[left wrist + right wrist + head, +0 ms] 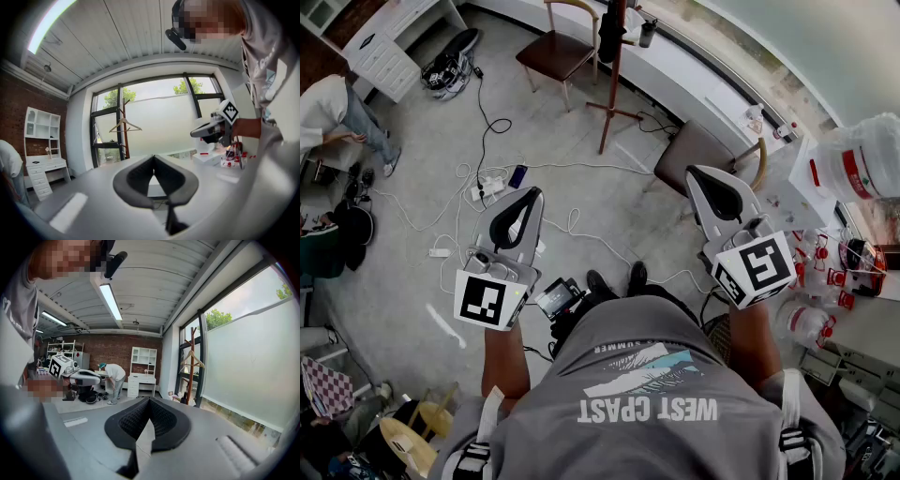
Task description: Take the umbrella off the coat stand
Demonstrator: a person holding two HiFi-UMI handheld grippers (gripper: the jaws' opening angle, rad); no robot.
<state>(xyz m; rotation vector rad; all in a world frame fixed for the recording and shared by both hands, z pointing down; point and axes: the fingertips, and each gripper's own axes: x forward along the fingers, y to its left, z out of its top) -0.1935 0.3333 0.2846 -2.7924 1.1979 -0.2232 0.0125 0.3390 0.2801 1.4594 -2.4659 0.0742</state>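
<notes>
Reddish-brown coat stand [608,94]; the umbrella [611,34] looks black.

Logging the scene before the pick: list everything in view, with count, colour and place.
coat stand: one, reddish-brown, ahead by the window
dark bundle: one, black, hanging on the stand, likely the umbrella
hanger: one, pale, on the stand
chairs: two, brown seats, flanking the stand
drawer unit: one, white, far left
power strip: one, white, floor among cables
bystander: one, white top, far left
left gripper: one, grey, shut, empty
right gripper: one, grey, shut, empty
</notes>
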